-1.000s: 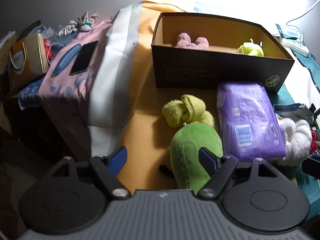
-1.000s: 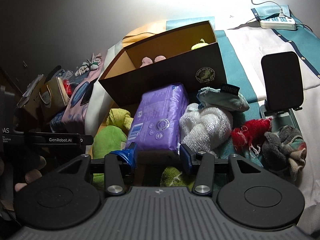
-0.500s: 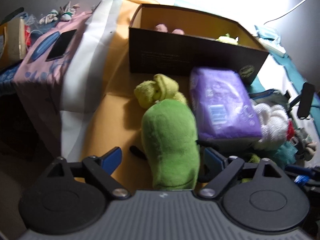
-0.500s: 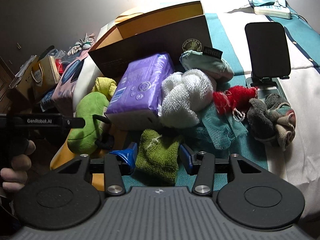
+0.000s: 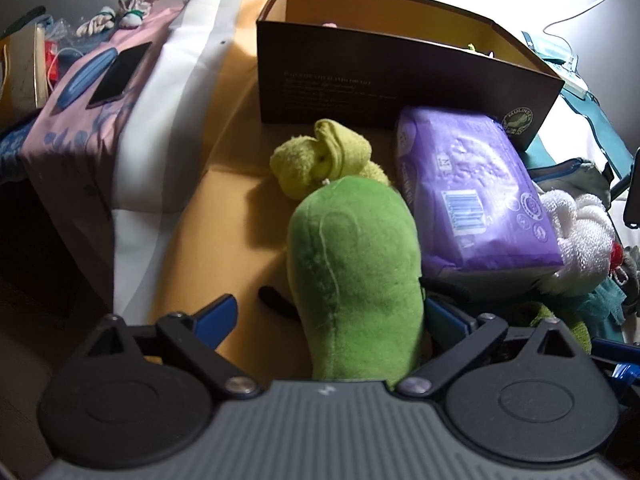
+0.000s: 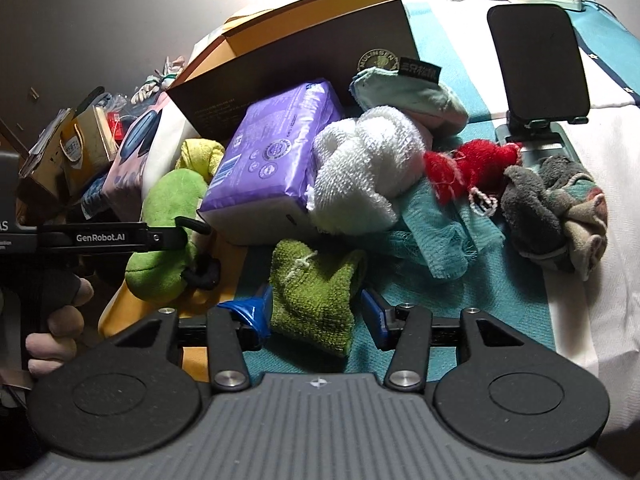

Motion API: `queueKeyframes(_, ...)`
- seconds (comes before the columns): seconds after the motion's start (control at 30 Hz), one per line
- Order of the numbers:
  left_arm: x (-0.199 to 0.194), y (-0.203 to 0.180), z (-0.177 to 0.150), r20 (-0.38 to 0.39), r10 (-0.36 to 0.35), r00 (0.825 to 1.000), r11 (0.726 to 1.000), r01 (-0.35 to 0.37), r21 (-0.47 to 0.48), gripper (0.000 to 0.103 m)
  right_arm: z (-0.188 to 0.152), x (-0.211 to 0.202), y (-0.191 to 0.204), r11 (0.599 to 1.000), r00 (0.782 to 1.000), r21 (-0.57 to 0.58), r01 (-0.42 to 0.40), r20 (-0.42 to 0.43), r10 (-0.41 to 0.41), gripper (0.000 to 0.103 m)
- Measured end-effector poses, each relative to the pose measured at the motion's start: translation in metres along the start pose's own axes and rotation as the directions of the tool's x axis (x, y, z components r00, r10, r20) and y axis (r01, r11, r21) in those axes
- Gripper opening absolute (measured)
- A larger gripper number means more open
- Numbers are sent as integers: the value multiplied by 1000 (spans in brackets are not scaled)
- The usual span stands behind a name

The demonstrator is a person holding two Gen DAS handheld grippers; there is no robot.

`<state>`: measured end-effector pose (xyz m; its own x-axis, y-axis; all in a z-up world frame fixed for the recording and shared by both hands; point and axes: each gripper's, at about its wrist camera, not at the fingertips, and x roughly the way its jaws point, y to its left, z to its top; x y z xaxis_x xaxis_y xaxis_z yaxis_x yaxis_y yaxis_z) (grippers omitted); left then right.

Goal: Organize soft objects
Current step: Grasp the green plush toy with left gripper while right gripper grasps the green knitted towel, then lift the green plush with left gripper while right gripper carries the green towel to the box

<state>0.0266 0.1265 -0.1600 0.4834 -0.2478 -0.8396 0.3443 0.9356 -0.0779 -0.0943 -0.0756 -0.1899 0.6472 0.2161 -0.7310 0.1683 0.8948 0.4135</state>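
**Two soft things, each already between a pair of jaws**

Dead ahead of both tools, well beyond the fingertips: the brown box (image 5: 404,80), open at the top — likely the place for everything soft. Nearer, ahead and to the right of the left gripper (image 5: 332,316): the purple pack (image 5: 468,192). Right between the left jaws, still spreading wide: the green plush toy (image 5: 356,276), long axis running straight out along the fingers, pads flanking but apparently not pressing. Between the narrower, also opening jaws of the right gripper (image 6: 316,312): the small green towel (image 6: 316,284), lying on the teal cloth (image 6: 440,320), not squeezed. Each hand nearest its own thing — toy to the left, towel to the right; closing in place looks enough.
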Motion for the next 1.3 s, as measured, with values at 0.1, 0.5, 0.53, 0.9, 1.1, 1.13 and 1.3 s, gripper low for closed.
queueKeyframes(0.1, 0, -1, 0, 10, -16, 1000, 1000, 16, 6, 96, 1, 5, 3, 1000, 1000, -25, 3, -2, -3, 34)
queueKeyframes(0.5, -9, -8, -11, 51, -100, 994, 995, 99, 29, 59, -2, 27, 13, 995, 999, -92, 43, -24, -45, 38)
queueKeyframes(0.53, -10, -8, -11, 52, -99, 994, 995, 98, 32, 58, -2, 27, 13, 994, 999, -98, 45, -22, -48, 38)
queueKeyframes(0.9, -49, 2, -18, 99, -123, 987, 992, 118, 54, 56, -1, 18, 9, 995, 999, -96, 33, -25, -35, 16)
queueKeyframes(1.1, -74, 9, -6, 157, -137, 978, 990, 130, 56, 56, 7, -1, 9, 996, 999, -84, -31, -22, 29, 13)
queueKeyframes(1.13, -77, 10, -2, 168, -141, 976, 989, 133, 58, 56, 8, -4, 9, 996, 999, -83, -37, -17, 35, 13)
queueKeyframes(1.3, -88, 11, 24, 217, -164, 962, 986, 152, 72, 56, 17, -19, 4, 996, 997, -35, -77, 13, 77, 12)
